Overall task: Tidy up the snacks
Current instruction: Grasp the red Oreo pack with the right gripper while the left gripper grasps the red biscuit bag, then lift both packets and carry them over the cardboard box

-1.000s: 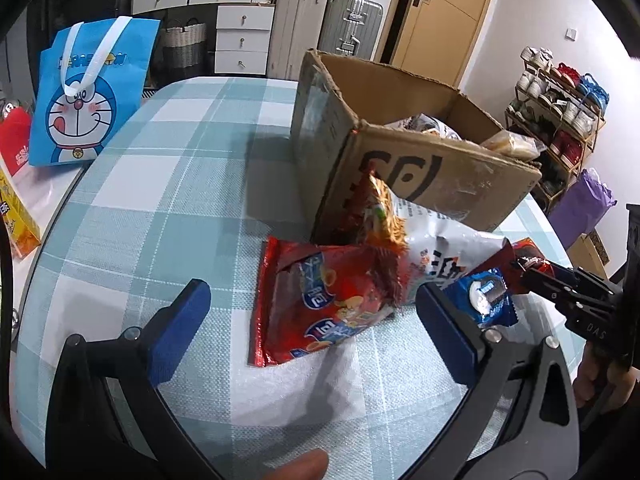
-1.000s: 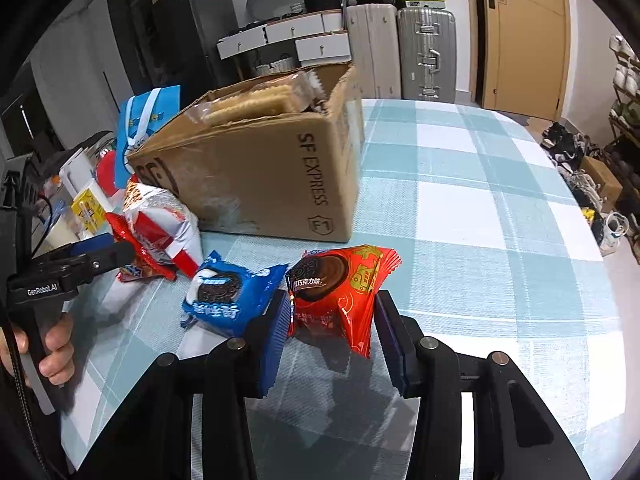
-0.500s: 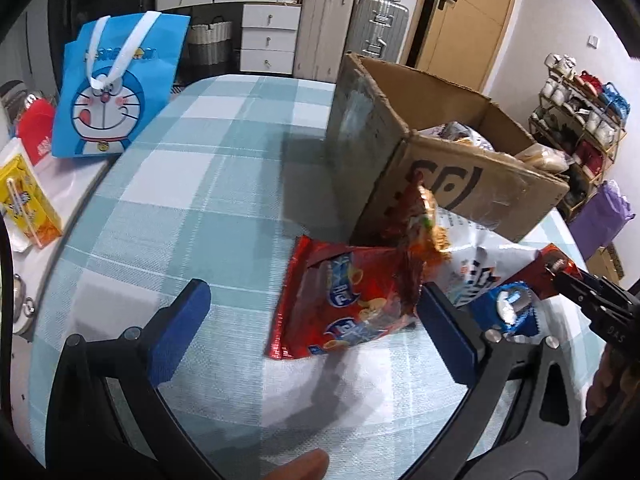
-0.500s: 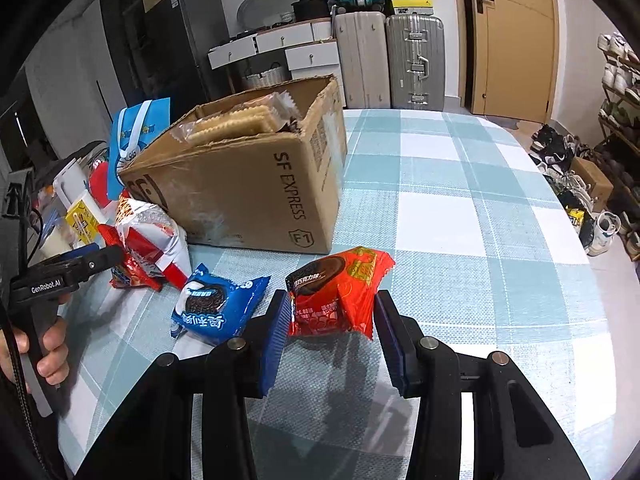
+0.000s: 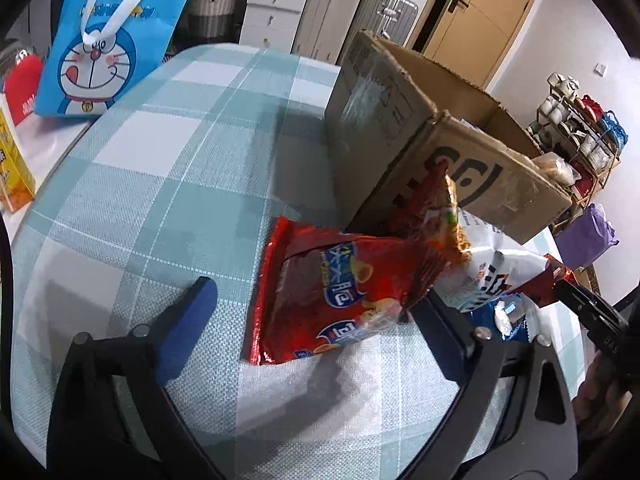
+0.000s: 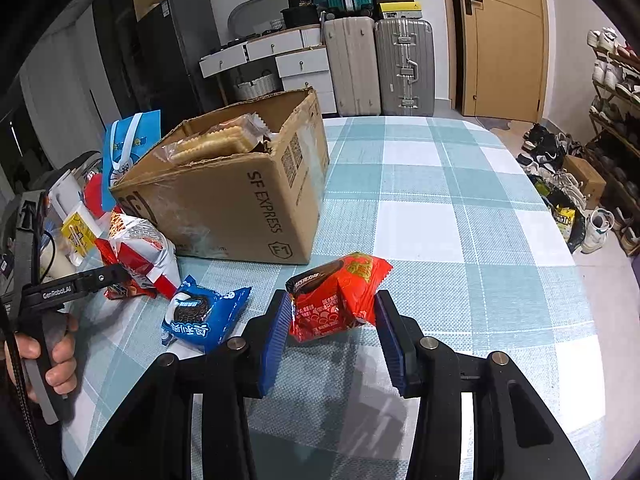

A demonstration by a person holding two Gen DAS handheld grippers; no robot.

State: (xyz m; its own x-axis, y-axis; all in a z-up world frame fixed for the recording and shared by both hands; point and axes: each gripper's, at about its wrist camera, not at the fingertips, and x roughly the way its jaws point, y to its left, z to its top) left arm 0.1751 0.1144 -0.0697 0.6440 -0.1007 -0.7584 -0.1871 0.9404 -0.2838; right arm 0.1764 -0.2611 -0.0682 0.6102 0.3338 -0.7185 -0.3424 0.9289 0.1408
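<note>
My right gripper (image 6: pixel 332 320) jaws clamped on red cake pack (image 6: pixel 338 298) above desk (image 6: pixel 460 220), my left gripper (image 5: pixel 316 312) jaws closing, red chip bag (image 5: pixel 332 296) between, untouched, box (image 6: pixel 240 196) beyond

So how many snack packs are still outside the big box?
4. A red chip bag between the left gripper's closing jaws, a red-and-white bag leaning on the cardboard box, a blue cookie pack, and a red pack in the right gripper. More could be hidden.
</note>
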